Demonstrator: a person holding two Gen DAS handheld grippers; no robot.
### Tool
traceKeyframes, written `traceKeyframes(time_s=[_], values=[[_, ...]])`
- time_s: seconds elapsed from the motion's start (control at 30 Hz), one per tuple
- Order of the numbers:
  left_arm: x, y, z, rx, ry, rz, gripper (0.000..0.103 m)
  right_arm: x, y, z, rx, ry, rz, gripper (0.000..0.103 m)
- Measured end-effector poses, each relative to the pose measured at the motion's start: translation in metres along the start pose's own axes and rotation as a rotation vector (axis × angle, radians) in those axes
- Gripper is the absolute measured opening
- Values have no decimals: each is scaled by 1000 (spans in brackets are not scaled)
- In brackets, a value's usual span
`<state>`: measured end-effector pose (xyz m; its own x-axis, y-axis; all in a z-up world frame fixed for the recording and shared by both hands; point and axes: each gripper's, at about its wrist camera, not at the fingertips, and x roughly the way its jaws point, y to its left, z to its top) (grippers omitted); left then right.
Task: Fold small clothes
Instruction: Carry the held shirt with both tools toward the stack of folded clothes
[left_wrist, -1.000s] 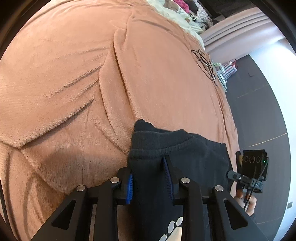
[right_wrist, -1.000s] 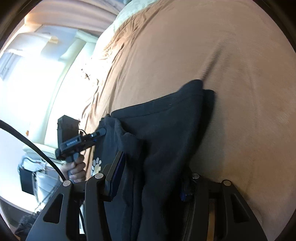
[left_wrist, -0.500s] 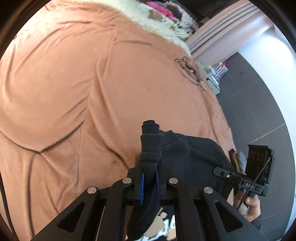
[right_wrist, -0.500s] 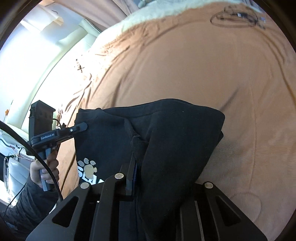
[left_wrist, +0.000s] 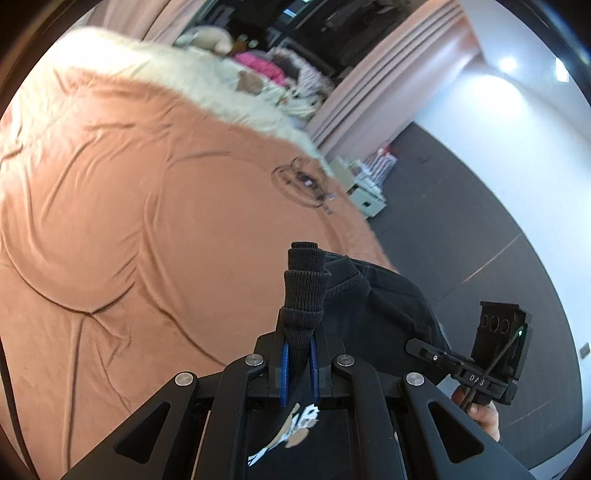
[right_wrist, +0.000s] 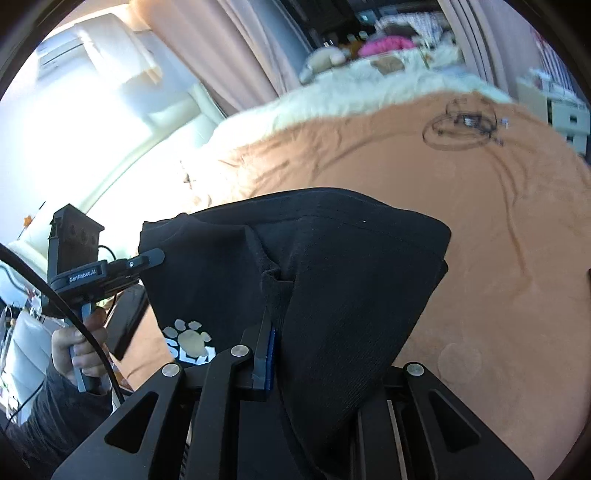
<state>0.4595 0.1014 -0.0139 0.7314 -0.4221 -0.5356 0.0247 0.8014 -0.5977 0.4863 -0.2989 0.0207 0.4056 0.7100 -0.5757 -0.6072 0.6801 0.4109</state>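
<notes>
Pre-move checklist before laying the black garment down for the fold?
1. Left gripper shut on the ribbed cuff: ok.
2. Right gripper shut on the black garment: its far finger is hidden under cloth, cannot tell.
3. Garment hangs smooth between the grippers: not ok, bunched.
4. Paw print facing out: ok.
5. Blanket beneath is flat: not ok, creased.
6. Cable coil lies apart from the garment: ok.

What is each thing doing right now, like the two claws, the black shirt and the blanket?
left claw: shut on the black shirt's ribbed edge.
right claw: shut on the black shirt, one finger hidden under cloth.
black shirt: held up off the bed, bunched, paw print showing.
orange blanket: spread out, wrinkled.
black cable: coiled on the blanket.
</notes>
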Motion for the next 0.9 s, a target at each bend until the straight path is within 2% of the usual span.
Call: traceKeyframes(time_s=[0.27, 0.43, 0.5, 0.63, 0.9], values=[[-63, -84, -2, 91, -88, -84, 8, -123, 26, -30, -44, -132, -40, 12], [-81, -148, -3, 165, -113, -138, 8, -201, 37, -36, -80, -201, -105, 11], [-80, -172, -3, 183, -110, -165, 8, -239, 34, -38, -84, -234, -134, 11], [-66, -220, -3, 235, -83, -215, 7, -289, 25, -46, -89, -274, -195, 11], [-7, -311, -20, 314, -4, -339, 7, -385, -9, -84, -63, -347, -325, 11]])
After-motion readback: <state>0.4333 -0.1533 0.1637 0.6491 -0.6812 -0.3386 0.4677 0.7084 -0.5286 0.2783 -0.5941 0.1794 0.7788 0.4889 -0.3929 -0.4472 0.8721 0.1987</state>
